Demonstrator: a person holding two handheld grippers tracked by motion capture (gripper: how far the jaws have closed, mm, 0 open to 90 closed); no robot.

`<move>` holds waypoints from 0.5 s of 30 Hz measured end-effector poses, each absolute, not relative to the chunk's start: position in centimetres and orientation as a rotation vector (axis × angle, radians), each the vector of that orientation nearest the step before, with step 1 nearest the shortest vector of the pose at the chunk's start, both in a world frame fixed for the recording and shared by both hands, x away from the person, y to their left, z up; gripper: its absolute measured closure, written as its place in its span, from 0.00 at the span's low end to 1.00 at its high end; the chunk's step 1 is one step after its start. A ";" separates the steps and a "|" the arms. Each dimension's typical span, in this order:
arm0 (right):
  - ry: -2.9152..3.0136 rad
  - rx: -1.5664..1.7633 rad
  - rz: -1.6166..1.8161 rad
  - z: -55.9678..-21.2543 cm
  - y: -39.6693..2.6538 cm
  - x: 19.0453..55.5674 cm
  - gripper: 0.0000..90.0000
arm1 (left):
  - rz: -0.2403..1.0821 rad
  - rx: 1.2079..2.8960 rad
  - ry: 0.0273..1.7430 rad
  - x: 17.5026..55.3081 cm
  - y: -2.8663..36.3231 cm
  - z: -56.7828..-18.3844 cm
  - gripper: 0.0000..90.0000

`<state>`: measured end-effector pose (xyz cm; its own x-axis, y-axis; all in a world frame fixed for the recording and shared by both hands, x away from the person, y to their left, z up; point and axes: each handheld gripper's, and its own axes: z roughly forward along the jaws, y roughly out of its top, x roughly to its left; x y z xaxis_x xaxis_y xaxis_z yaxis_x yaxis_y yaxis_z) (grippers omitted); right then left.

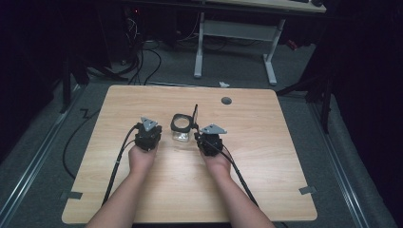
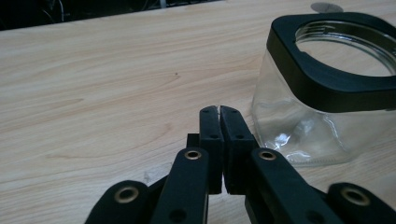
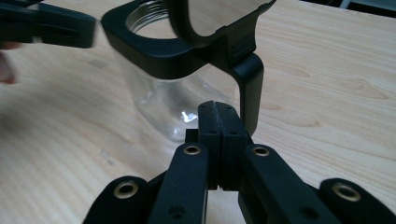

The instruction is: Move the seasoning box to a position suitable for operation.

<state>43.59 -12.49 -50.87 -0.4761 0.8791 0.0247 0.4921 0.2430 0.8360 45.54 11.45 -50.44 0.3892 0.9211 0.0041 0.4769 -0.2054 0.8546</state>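
On the left of the wooden table (image 1: pixel 119 190), seen from the high view, the left gripper (image 2: pixel 219 108) rests low near the board with its jaws pressed together on nothing, just beside the glass jar (image 1: pixel 181 129) and not touching it. At the middle, the jar stands upright on the wood, its black square collar open at the top and its hinged lid (image 3: pixel 219 18) swung up and standing behind the mouth, so the opening looks already done. To the right of the jar, the right gripper (image 3: pixel 219 105) also has its jaws shut tight and empty, pointing at the jar's black hinge post without gripping it. Judging by this, what remains is either closing the lid again or moving the jar; neither grip is taken yet.
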 end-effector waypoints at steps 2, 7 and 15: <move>2.065 1.263 1.129 -51.2 -12.2 43.9 1.00 | 0.708 1.825 1.200 45.0 11.8 -50.1 0.98; 2.053 1.272 1.124 -51.7 -11.6 44.1 1.00 | 0.725 1.829 1.201 44.4 12.6 -49.6 0.98; 2.007 1.302 1.119 -51.2 -12.7 44.8 1.00 | 0.724 1.843 1.189 44.3 12.7 -49.4 0.98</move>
<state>44.76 -12.73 -51.17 -0.4211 0.9066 0.0274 0.5002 0.2070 0.8408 44.26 12.73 -49.45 0.3922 0.9191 0.0383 0.4557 -0.2302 0.8598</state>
